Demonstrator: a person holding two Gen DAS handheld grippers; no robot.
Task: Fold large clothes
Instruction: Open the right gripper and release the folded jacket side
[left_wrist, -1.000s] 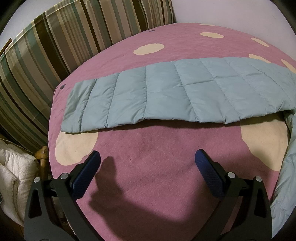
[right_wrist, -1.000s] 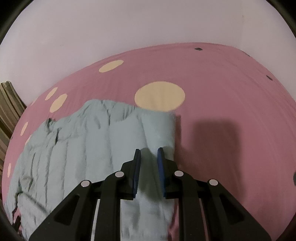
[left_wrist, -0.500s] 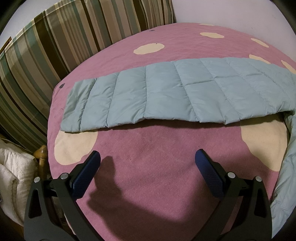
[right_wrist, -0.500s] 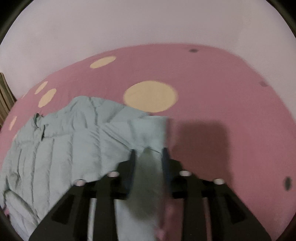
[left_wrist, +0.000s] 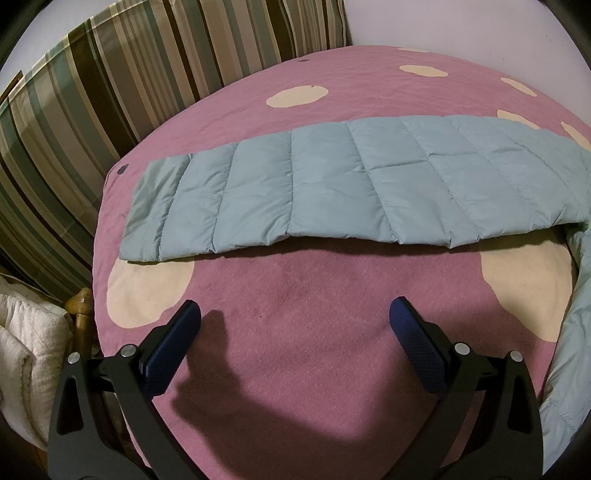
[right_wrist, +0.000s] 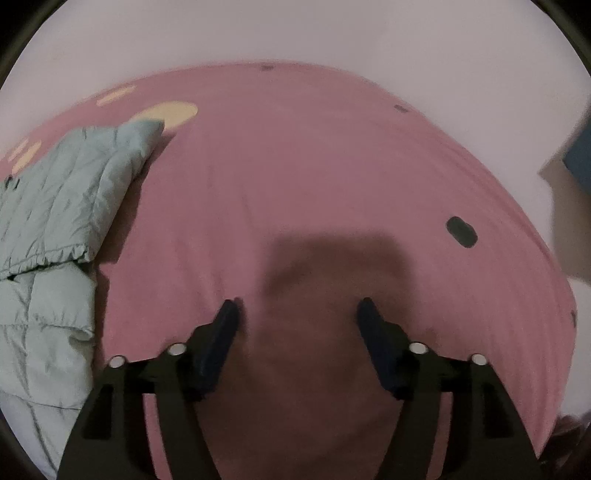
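A pale blue quilted jacket lies on a pink blanket with cream dots. In the left wrist view one long sleeve (left_wrist: 332, 188) stretches flat across the blanket (left_wrist: 295, 332), beyond my left gripper (left_wrist: 295, 314), which hangs open and empty over bare blanket. In the right wrist view the jacket's crumpled body (right_wrist: 55, 229) lies at the left edge. My right gripper (right_wrist: 297, 308) is over bare blanket (right_wrist: 295, 184) to the right of the jacket, its jaws opening with nothing between them.
Striped cushions (left_wrist: 92, 110) line the back left. A white padded bundle (left_wrist: 26, 350) and a wooden post (left_wrist: 81, 306) sit past the blanket's left edge. A pale wall (right_wrist: 295, 33) rises behind the bed. A dark blue object (right_wrist: 580, 155) sits at far right.
My right gripper let go of the jacket edge, its jaws widened, and it swung right onto bare blanket. The left gripper and the sleeve stayed as they were.
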